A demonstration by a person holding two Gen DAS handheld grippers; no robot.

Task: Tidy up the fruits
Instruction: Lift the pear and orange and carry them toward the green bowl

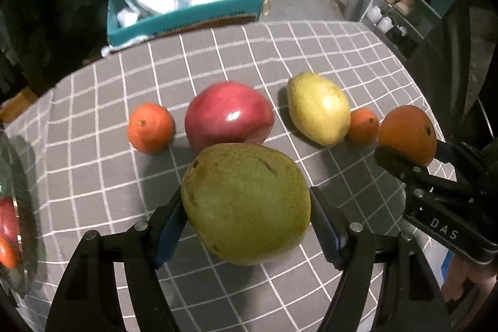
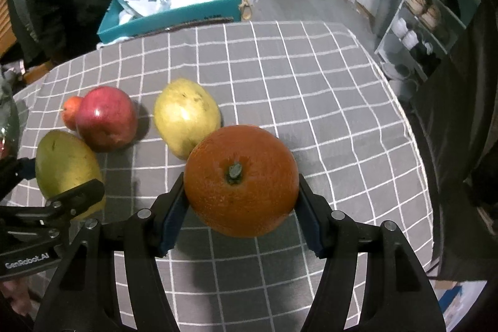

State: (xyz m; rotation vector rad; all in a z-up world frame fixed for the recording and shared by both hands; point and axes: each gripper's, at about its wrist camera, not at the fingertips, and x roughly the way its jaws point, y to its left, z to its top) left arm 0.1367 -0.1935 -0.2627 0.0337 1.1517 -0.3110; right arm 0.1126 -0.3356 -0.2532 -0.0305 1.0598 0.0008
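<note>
My left gripper (image 1: 246, 207) is shut on a green pear (image 1: 246, 203), held over the grey checked tablecloth (image 1: 249, 52). My right gripper (image 2: 239, 195) is shut on a large orange (image 2: 241, 179); it also shows in the left wrist view (image 1: 407, 134) at the right. On the cloth lie a red apple (image 1: 228, 115), a yellow pear (image 1: 317, 108), a small mandarin (image 1: 151, 127) at the left and another mandarin (image 1: 362, 126) beside the yellow pear. In the right wrist view I see the green pear (image 2: 67, 167), the apple (image 2: 105, 117) and the yellow pear (image 2: 186, 115).
A glass bowl (image 1: 18, 207) holding red and orange fruit sits at the table's left edge. A teal box (image 1: 186, 14) with plastic bags stands behind the table. A shoe rack (image 1: 404, 5) stands at the back right.
</note>
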